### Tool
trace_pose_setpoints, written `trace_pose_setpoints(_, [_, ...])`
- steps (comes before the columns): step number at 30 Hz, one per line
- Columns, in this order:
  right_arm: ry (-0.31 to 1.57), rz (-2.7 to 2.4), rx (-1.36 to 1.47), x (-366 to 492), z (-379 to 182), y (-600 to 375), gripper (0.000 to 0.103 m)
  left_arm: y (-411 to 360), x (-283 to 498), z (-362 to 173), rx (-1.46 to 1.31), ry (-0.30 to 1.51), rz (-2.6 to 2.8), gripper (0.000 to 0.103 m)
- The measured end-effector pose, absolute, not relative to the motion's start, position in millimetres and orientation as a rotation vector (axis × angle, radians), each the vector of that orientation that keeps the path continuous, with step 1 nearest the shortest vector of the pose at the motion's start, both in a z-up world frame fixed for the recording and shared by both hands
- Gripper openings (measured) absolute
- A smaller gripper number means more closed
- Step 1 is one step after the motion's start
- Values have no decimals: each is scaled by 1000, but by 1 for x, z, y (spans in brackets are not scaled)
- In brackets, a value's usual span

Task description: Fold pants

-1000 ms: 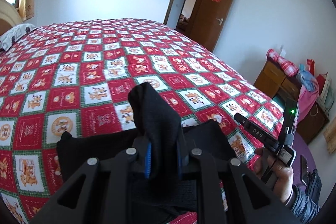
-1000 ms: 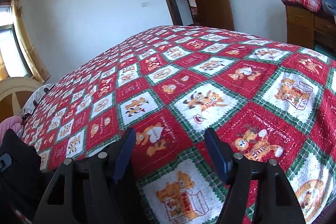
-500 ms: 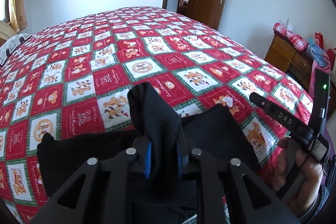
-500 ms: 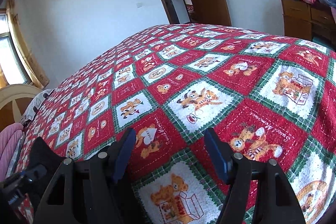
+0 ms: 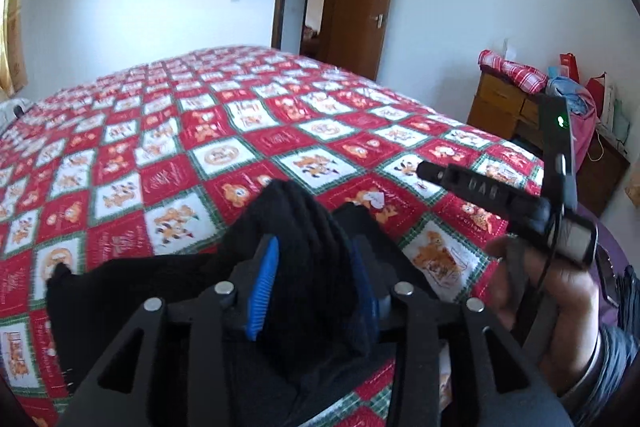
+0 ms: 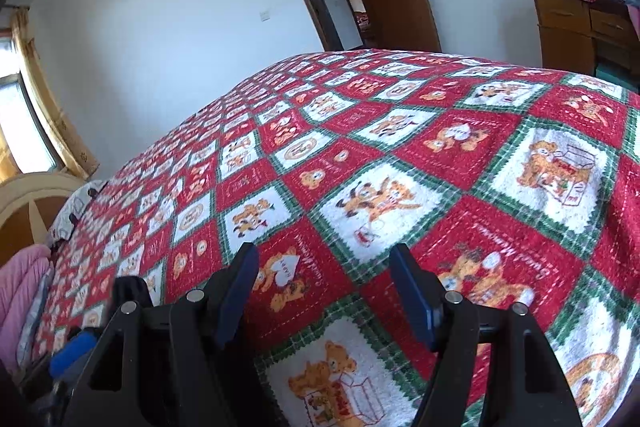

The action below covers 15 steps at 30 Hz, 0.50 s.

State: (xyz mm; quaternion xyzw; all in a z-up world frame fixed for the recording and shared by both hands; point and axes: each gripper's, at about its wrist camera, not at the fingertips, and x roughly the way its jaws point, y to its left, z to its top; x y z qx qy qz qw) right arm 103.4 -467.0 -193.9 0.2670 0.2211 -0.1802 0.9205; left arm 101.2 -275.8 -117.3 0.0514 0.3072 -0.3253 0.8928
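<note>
the left claw is opening its jaws, with a bunched fold of the black pants standing up between its blue pads; whether the pads are pressing the cloth or have let go cannot be told. the rest of the pants is lying on the red patchwork bedspread at the near edge of the bed, spreading out to the left. the right claw is hovering above the bedspread with its jaws spread wide and nothing between them, a hand gripping its handle.
</note>
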Motion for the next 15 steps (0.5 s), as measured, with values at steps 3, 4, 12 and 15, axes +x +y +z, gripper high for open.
trace_pose_setpoints(3, [433, -307, 595, 99, -186, -470, 69, -254, 94, -111, 78, 595, -633, 59])
trace_pose_setpoints(4, [428, -260, 604, 99, -183, -468, 69, -245, 92, -110, 58, 578, -622, 67])
trace_pose_setpoints(12, [675, 197, 620, 130, -177, -409, 69, -193, 107, -137, -2, 615, -440, 71])
trace_pose_setpoints(15, [737, 241, 552, 133, -181, -381, 69, -182, 114, -147, 3, 626, -372, 72])
